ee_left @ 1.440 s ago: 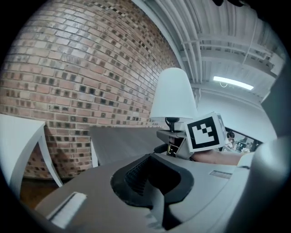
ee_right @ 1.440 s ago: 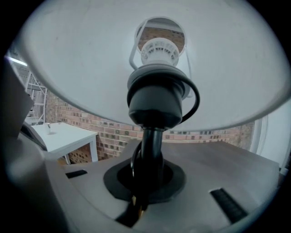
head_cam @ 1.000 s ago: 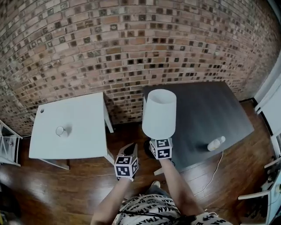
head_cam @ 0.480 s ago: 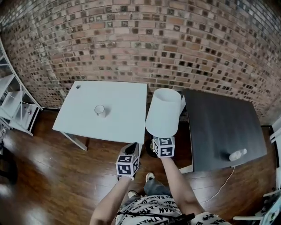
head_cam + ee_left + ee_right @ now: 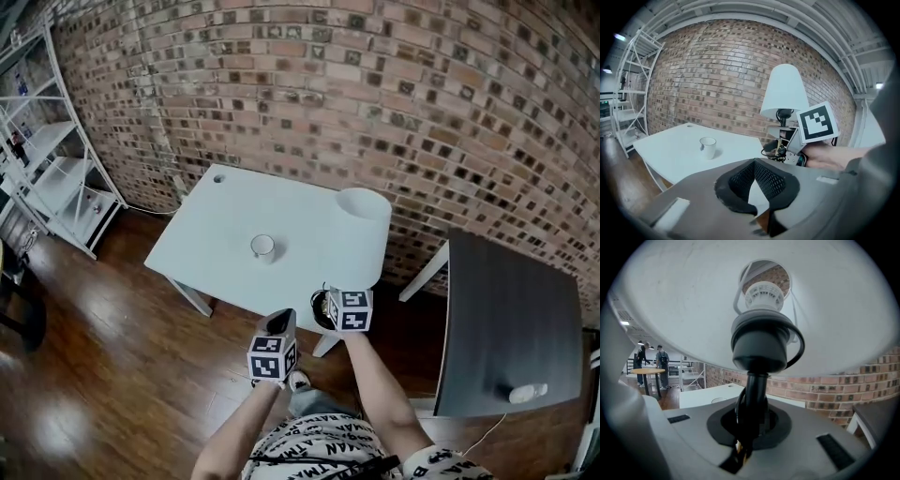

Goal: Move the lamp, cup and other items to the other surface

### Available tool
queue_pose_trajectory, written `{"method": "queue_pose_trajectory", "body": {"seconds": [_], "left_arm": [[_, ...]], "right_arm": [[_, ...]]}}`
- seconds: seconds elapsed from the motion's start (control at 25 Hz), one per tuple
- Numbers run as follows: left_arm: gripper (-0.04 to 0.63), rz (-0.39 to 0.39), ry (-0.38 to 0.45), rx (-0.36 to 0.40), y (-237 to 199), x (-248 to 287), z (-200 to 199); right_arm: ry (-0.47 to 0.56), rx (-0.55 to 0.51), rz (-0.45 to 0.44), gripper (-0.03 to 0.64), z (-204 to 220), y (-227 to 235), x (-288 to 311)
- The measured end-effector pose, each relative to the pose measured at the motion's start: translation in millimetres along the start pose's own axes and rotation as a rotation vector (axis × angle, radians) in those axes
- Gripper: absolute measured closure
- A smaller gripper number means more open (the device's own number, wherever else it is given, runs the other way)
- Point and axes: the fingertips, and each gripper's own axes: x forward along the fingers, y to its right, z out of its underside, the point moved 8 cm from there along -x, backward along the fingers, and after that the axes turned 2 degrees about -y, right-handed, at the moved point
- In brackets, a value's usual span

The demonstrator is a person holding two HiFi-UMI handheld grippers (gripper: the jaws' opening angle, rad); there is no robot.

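White on white is your headache in the head view: the lamp [image 5: 361,244] has a pale shade that melts into the white table [image 5: 216,234] behind it, so only the rim really reads. Its base is mostly hidden behind the marker cube of your right gripper [image 5: 345,307]. The left gripper view shows the lamp [image 5: 785,91] way better: a tapered white shade on a dark stem, standing upright, off to the right of the cup [image 5: 708,147]. In the right gripper view you're looking up into the shade, with the black socket of the lamp [image 5: 761,345], a looped cord and the thin stem dropping into the right gripper [image 5: 749,427], whose jaws are clamped tight on that stem. Your left gripper [image 5: 757,187] has its black pads parted with nothing between them, just table showing through. The cup [image 5: 262,246] sits alone mid-table. Both your forearms reach forward from the bottom edge, the right one up at the table's near edge and the left gripper [image 5: 277,328] lower, over the wood floor. The dark table [image 5: 511,319] is cut off at the right, and the small white thing [image 5: 528,392] on it is too tiny to identify.
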Motion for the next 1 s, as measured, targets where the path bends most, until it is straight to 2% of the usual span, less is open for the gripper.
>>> {"method": "queue_pose_trajectory", "body": {"seconds": [0.24,0.52,1.0], "left_arm": [[0.595,-0.056,0.007,-0.026,-43,35,-11],[0.595,-0.102,-0.002,-0.083,-75,69,-8],[0.595,-0.127,-0.03,-0.122,-104,96,-5]], "right_arm": [[0.04,-0.021,-0.049,0.603,0,-2,87],[0.042,-0.025,-0.078,0.603,10,-1,164],[0.14,-0.021,-0.119,0.603,-8,-4,224]]}}
